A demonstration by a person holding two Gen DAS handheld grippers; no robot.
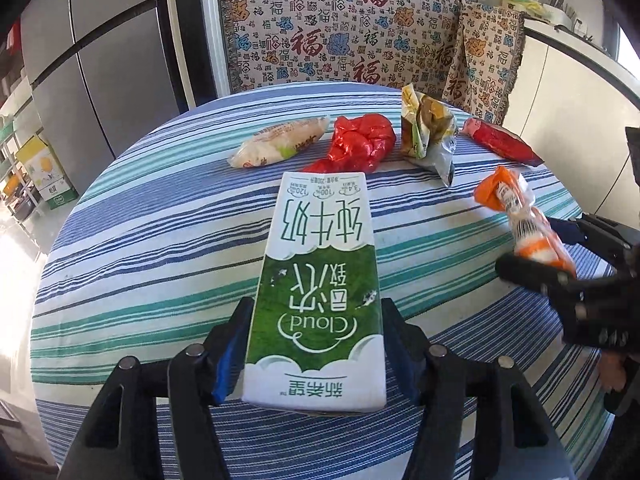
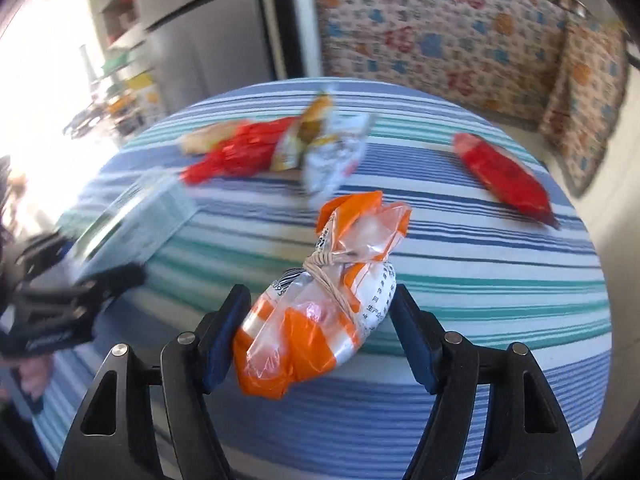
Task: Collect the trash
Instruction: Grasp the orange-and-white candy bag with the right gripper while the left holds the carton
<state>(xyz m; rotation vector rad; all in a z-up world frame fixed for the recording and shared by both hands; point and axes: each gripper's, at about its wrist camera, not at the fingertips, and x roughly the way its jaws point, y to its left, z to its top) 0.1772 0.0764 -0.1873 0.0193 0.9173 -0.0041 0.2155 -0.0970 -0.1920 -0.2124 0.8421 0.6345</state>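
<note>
A green-and-white milk carton [image 1: 316,280] lies flat on the striped round table [image 1: 160,240]. It sits between the fingers of my left gripper [image 1: 318,304], whose jaws stand open just beside its long edges. My right gripper [image 2: 320,292] is shut on an orange-and-clear plastic bag [image 2: 316,312] tied with a rubber band. In the left wrist view the bag [image 1: 516,216] hangs tilted above the table's right side. The right wrist view shows the left gripper [image 2: 80,292] blurred at the left, with the carton [image 2: 136,216] in it.
Further back on the table lie a pale food bag [image 1: 276,142], a knotted red plastic bag [image 1: 356,144], a crumpled foil snack wrapper [image 1: 430,136] and a red packet [image 1: 504,142]. A bench under patterned cloth [image 1: 340,32] stands behind, and a grey fridge [image 1: 80,60] stands at the left.
</note>
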